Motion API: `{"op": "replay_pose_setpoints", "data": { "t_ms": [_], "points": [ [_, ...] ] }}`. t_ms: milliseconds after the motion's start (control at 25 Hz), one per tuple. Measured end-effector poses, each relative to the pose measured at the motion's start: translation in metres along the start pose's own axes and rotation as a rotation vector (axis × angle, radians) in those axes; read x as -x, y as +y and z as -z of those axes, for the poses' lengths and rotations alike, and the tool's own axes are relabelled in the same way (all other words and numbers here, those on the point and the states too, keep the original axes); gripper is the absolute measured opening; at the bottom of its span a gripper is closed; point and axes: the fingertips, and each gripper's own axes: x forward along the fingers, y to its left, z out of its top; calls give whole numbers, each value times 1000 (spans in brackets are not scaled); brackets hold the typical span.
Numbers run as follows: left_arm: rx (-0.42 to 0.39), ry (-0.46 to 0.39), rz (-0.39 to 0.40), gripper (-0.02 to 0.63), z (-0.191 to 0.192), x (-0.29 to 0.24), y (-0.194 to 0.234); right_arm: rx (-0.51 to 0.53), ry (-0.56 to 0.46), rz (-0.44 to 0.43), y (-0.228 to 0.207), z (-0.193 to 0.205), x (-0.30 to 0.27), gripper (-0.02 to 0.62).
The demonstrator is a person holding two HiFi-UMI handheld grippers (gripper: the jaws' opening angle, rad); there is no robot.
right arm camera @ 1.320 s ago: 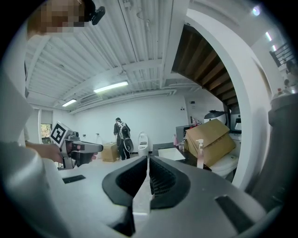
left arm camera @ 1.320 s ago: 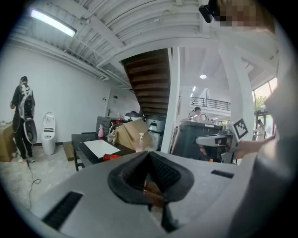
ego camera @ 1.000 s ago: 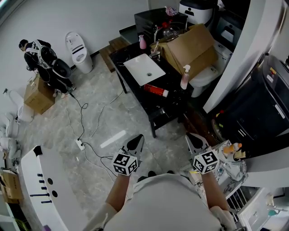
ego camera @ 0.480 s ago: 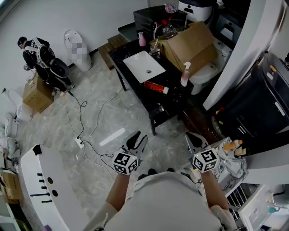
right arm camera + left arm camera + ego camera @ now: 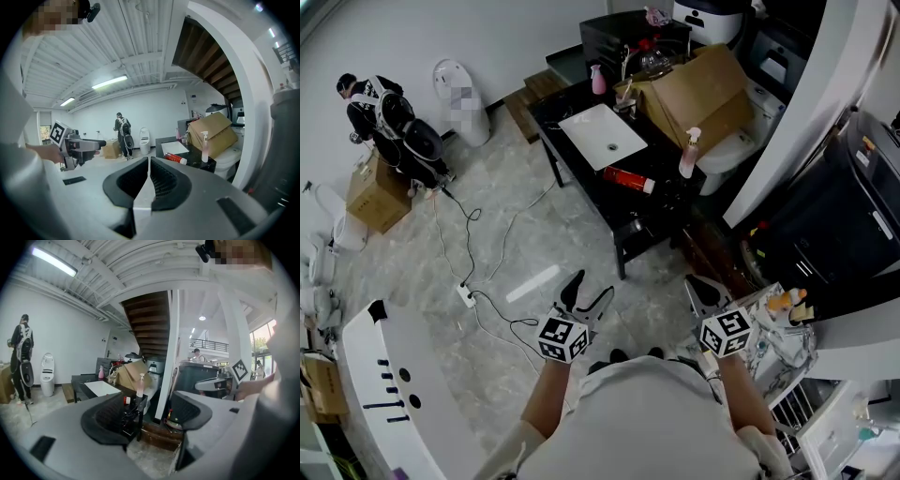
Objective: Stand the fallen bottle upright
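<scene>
Opening from its closed state a second ago, the left hand-held gripper, low in the centre of the head view, now has its jaws wide apart with nothing between them. Right of it, the right hand-held gripper is closed and empty. Higher up, the fallen bottle lies on its side on the black surface, between a white basin and an upright spray bottle.

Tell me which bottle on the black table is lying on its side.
The red bottle with the white cap, lying flat next to the white basin. The pink spray bottle and the small pink bottle both stand upright.
</scene>
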Motion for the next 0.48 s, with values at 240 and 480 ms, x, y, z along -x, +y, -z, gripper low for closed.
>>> {"op": "replay_pose_setpoints", "data": {
  "t_ms": [240, 480],
  "points": [
    [-4, -23, -1, 350, -1, 11, 10, 2, 3, 8, 13, 1, -4, 38],
    [-14, -33, 2, 373, 1, 19, 17, 1, 1, 24, 23, 5, -5, 38]
  ]
}}
